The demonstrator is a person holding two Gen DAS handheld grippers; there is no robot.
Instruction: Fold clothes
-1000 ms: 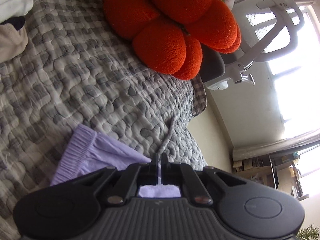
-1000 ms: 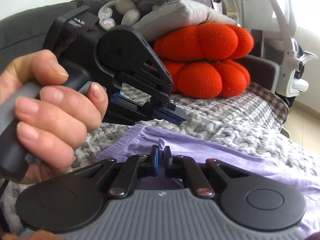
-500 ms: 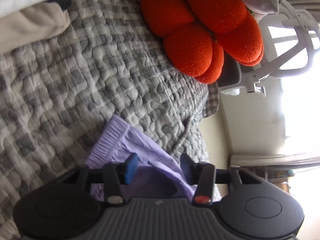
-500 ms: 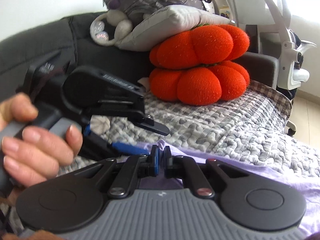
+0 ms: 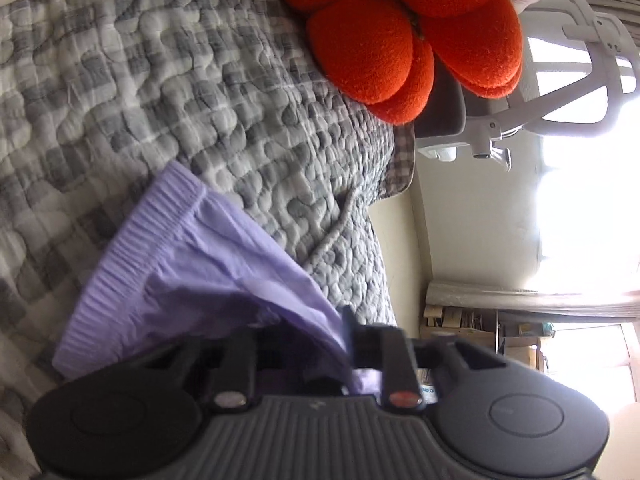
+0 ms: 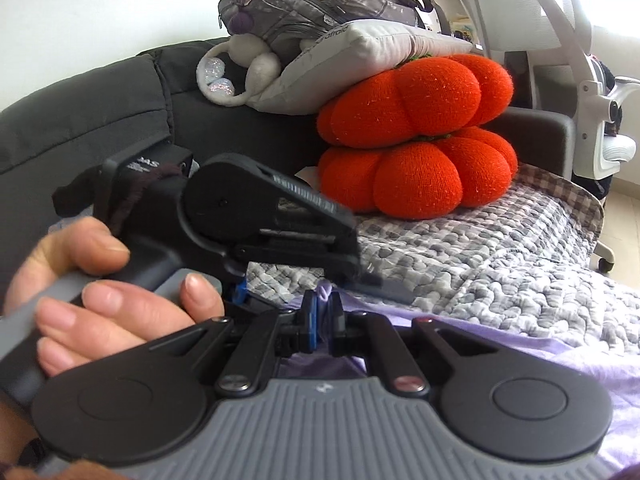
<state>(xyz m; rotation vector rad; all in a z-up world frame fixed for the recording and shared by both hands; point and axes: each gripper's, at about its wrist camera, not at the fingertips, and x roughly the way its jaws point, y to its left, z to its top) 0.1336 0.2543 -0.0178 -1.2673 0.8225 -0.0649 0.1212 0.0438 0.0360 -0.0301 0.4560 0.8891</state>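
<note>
Garment: lavender garment point(image 5: 192, 268) lies on the grey checked quilt point(image 5: 160, 92), ribbed waistband toward the far side, body running back under both grippers; partly bunched near the left tool.
Right gripper point(image 6: 322, 322): jaws nearly together, a small tuft of lavender cloth pinched between the pads.
Left gripper point(image 5: 304, 344): fingers set apart, blurred; cloth drapes across and between them. Cannot tell whether any pad bears on the cloth.
Left hand point(image 6: 108, 300): wrapped on the left tool's handle, just beside the right gripper.
Step (judgement): one edge is held by the right gripper while the left one takes or gives up its hold; the frames fit either.
Next (judgement): keep the pinch firm and the edge taut; thin cloth may slip.
Surroundings: orange cushions point(image 6: 416, 136) stand well clear.
</note>
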